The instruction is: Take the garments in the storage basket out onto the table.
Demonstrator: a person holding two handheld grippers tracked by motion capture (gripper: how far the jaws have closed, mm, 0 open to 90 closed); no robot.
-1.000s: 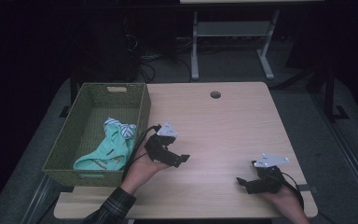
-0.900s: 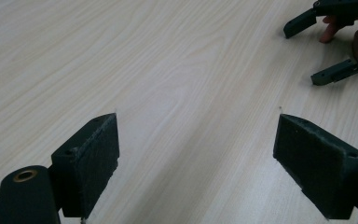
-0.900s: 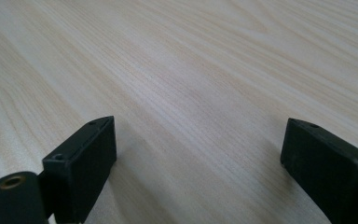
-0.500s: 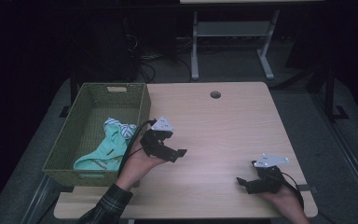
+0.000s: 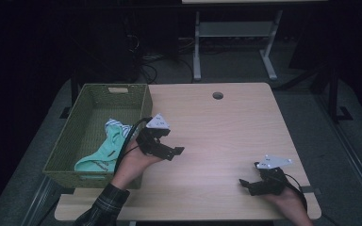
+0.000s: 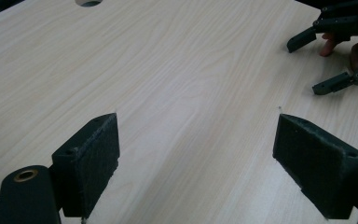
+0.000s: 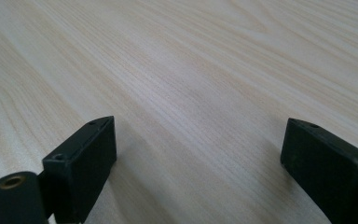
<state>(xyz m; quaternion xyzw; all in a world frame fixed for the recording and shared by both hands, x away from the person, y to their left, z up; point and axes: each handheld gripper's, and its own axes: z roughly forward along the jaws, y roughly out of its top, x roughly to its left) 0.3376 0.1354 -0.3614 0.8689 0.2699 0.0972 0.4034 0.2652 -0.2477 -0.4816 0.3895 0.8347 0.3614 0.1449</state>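
Note:
My left gripper (image 5: 175,153) hovers over the light wooden table (image 5: 226,127), just right of a green woven basket (image 5: 144,113). Its jaws point right and stand open. The left gripper view has the open left gripper (image 6: 196,158) with bare wood between the pads (image 6: 95,163). My right gripper (image 5: 245,184) lies low near the table's front right, jaws pointing left and open. The right gripper view also has it (image 7: 198,163) open over bare wood. In the basket lie a mint-green cloth (image 5: 99,155) and a striped white cloth (image 5: 115,128).
A round cable hole (image 5: 218,95) sits near the table's far edge. The right gripper (image 6: 335,56) appears open at the top right of the left gripper view. A metal desk frame (image 5: 235,33) and cables stand on the floor beyond the table.
My left gripper has drawn slightly away from me and a little toward the basket. The right gripper has stayed where it was.

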